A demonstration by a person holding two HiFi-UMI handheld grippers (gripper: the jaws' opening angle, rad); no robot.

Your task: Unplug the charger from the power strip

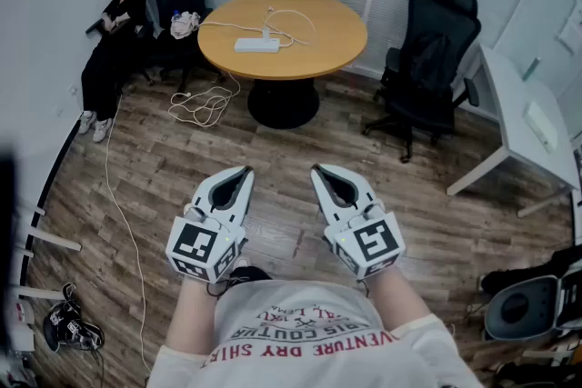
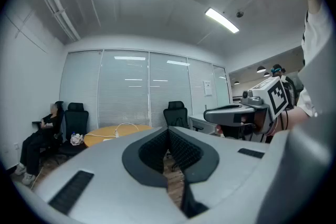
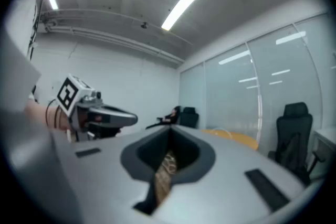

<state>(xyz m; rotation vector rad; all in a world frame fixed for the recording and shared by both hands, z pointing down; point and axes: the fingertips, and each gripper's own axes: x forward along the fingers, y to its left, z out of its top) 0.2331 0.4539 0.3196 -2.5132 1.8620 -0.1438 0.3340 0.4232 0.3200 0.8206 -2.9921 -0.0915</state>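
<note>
Approach stage: my left gripper and right gripper closed, empty; next, reach power strip, grip charger

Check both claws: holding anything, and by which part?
Nothing is held. The left claw and right claw are both shut and empty, well short of the white rectangular power strip on the round yellow wooden table.
</note>
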